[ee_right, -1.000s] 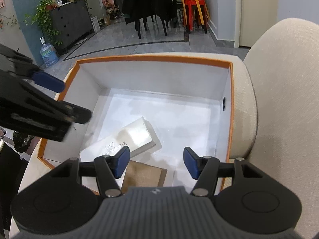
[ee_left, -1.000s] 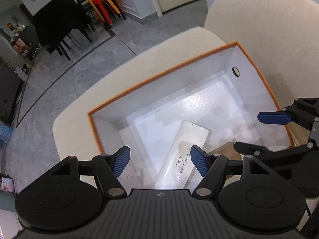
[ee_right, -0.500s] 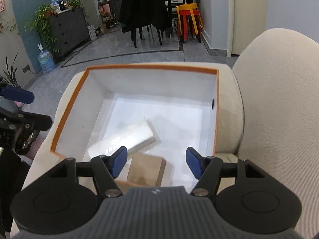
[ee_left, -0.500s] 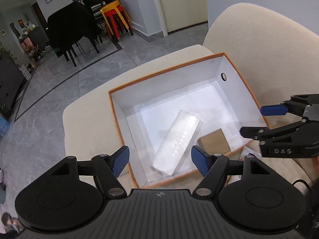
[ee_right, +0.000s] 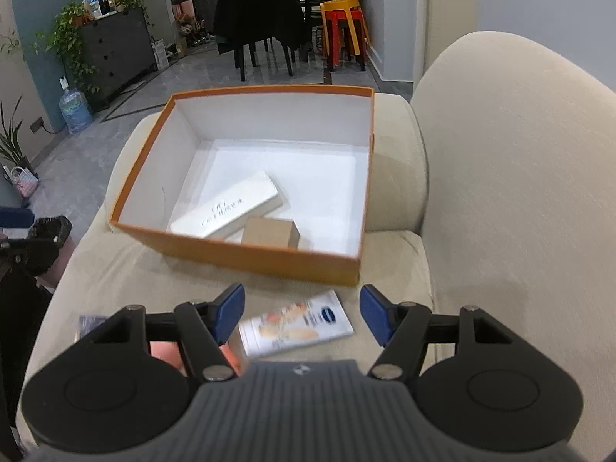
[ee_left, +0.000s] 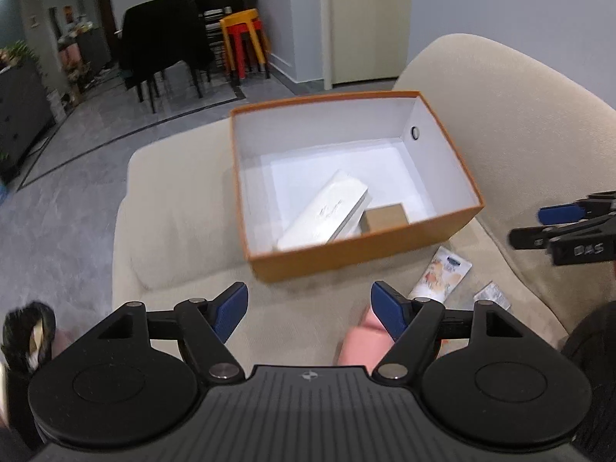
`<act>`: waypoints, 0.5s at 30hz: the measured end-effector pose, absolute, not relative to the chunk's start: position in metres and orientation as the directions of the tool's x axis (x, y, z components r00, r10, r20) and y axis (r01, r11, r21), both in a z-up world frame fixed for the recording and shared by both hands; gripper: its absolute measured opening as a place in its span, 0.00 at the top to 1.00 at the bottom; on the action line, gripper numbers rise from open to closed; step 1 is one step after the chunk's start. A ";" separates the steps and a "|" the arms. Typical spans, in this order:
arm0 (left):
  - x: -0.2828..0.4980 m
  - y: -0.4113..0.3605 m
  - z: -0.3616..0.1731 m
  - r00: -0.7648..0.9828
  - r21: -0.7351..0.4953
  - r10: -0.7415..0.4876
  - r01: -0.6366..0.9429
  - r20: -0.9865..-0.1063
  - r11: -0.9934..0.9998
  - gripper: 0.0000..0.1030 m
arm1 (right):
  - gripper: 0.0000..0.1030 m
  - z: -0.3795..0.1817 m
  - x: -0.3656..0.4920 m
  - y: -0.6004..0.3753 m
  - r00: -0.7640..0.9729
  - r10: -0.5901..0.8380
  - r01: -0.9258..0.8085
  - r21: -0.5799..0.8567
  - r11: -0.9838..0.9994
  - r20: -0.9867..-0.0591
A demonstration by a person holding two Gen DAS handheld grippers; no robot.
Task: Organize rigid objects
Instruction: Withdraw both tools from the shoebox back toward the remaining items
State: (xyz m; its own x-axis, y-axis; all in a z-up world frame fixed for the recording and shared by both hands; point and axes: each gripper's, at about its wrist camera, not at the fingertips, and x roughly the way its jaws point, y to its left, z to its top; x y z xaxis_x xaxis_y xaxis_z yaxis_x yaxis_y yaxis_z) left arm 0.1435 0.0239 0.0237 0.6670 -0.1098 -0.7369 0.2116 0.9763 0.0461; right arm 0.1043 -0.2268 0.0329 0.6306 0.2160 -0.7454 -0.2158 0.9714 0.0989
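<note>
Below the right tongs [ee_right: 302, 315], whose jaws are spread and empty, a flat printed packet [ee_right: 296, 323] lies on the sofa cushion [ee_right: 127, 269] beside the orange box [ee_right: 254, 258]; likely light, thin and slick, best pinched across its width; left tongs [ee_left: 308, 310] opening, empty.

One open orange cardboard box with a white inside [ee_right: 246, 256] sits on one beige fabric sofa [ee_right: 519, 192]. Inside the box lie two things: one long white rectangular carton with dark lettering [ee_right: 225, 210] and one small brown cardboard box [ee_right: 269, 233]. On the cushion in front lie one flat white printed tube [ee_right: 296, 323], one pink object [ee_left: 362, 340], one small silvery packet [ee_left: 492, 295], and one dark blurred item [ee_right: 90, 323].
</note>
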 end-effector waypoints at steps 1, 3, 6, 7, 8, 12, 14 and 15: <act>0.136 0.029 0.020 0.670 0.036 -0.112 0.203 -0.734 0.978 0.17 | 0.35 0.034 0.099 -0.228 0.630 0.212 -0.217 0.093 0.972 -0.747; 0.123 0.038 0.009 0.671 -0.003 -0.129 0.185 -0.730 0.983 0.16 | 0.34 0.035 0.089 -0.230 0.633 0.200 -0.214 0.079 0.974 -0.748; 0.107 0.052 -0.006 0.662 -0.045 -0.146 0.168 -0.735 0.985 0.16 | 0.32 0.033 0.076 -0.234 0.632 0.177 -0.200 0.062 0.978 -0.755; 0.102 0.057 -0.011 0.660 -0.049 -0.140 0.155 -0.738 0.987 0.16 | 0.32 0.031 0.073 -0.236 0.628 0.169 -0.193 0.058 0.979 -0.760; 0.097 0.060 -0.015 0.658 -0.050 -0.133 0.143 -0.741 0.988 0.16 | 0.32 0.029 0.070 -0.237 0.623 0.157 -0.183 0.053 0.982 -0.767; 0.079 0.067 -0.034 0.641 -0.045 -0.117 0.128 -0.758 0.991 0.16 | 0.32 0.016 0.059 -0.240 0.601 0.120 -0.153 0.033 0.988 -0.790; 0.072 0.069 -0.042 0.632 -0.047 -0.118 0.129 -0.766 0.991 0.16 | 0.32 0.008 0.055 -0.242 0.586 0.103 -0.139 0.026 0.990 -0.804; 0.069 0.071 -0.046 0.628 -0.051 -0.120 0.127 -0.769 0.991 0.16 | 0.32 0.004 0.054 -0.242 0.578 0.096 -0.135 0.021 0.991 -0.810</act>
